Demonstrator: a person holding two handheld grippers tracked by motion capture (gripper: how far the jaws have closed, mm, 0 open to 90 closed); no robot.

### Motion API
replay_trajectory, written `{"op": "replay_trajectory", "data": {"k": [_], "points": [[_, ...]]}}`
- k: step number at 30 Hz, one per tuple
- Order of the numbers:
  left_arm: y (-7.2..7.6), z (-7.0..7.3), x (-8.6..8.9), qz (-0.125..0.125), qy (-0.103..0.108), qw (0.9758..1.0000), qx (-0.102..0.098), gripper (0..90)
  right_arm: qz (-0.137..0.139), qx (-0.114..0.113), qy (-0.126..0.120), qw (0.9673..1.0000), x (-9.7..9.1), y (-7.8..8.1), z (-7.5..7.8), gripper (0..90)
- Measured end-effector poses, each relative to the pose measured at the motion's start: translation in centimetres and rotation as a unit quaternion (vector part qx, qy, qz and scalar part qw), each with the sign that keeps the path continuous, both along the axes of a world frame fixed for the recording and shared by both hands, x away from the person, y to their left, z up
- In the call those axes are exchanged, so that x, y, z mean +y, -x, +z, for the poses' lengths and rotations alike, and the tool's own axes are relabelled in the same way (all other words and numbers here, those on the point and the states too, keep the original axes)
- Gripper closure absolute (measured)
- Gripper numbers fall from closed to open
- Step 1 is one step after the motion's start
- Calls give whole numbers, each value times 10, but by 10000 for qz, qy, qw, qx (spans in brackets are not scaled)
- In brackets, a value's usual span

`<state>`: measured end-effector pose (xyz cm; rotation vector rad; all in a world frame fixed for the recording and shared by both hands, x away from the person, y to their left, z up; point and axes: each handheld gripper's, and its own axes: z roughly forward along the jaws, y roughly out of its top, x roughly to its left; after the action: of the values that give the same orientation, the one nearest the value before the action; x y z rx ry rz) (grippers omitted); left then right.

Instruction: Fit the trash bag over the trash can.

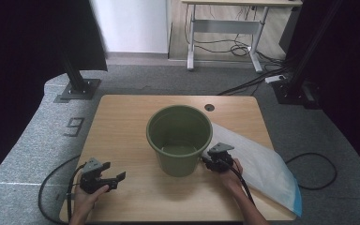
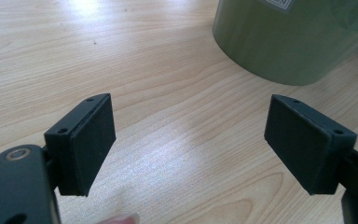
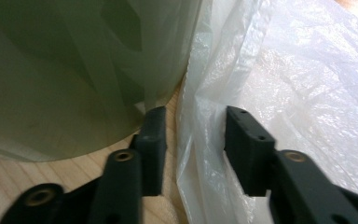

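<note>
An olive-green plastic bucket (image 1: 178,137) stands upright in the middle of the wooden table (image 1: 122,122). A translucent white plastic bag (image 1: 262,164) lies flat to its right and reaches the table's right edge. My right gripper (image 1: 209,157) sits low at the bucket's right base. In the right gripper view, the right gripper (image 3: 193,140) has its jaws apart with the bag's crumpled edge (image 3: 200,135) standing between them, beside the bucket wall (image 3: 74,70). My left gripper (image 1: 112,174) rests near the front left, open and holding nothing. In its own view the left gripper (image 2: 189,140) faces bare wood, with the bucket (image 2: 289,42) ahead.
A cable hole (image 1: 209,107) is in the table's far edge. Cables trail off the front left and right of the table onto grey carpet. A black stand base (image 1: 78,89) and a desk frame (image 1: 225,28) stand beyond the table.
</note>
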<state>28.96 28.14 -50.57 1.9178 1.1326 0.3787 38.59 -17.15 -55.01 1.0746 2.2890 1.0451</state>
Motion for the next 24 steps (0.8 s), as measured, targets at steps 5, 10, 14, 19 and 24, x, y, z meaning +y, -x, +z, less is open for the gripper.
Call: {"op": "replay_trajectory", "data": {"k": [5,10,14,19,24], "points": [[0,-1,0,16,-27,10000,11,163,-28,-32,-107,9999,-4,-4,-2,774],[0,-2,4,65,3,10000,-1,163,-245,-79,-329,9991,-17,-7,5,886],[0,-2,5,93,25,10000,-12,164,-433,-265,-875,9949,-32,-3,22,887],[0,-2,5,104,26,9999,-20,164,-609,-440,-1198,9899,-44,0,37,888],[-1,-3,3,76,-6,10000,10,165,-726,-781,-1542,9823,-59,7,59,888]]}}
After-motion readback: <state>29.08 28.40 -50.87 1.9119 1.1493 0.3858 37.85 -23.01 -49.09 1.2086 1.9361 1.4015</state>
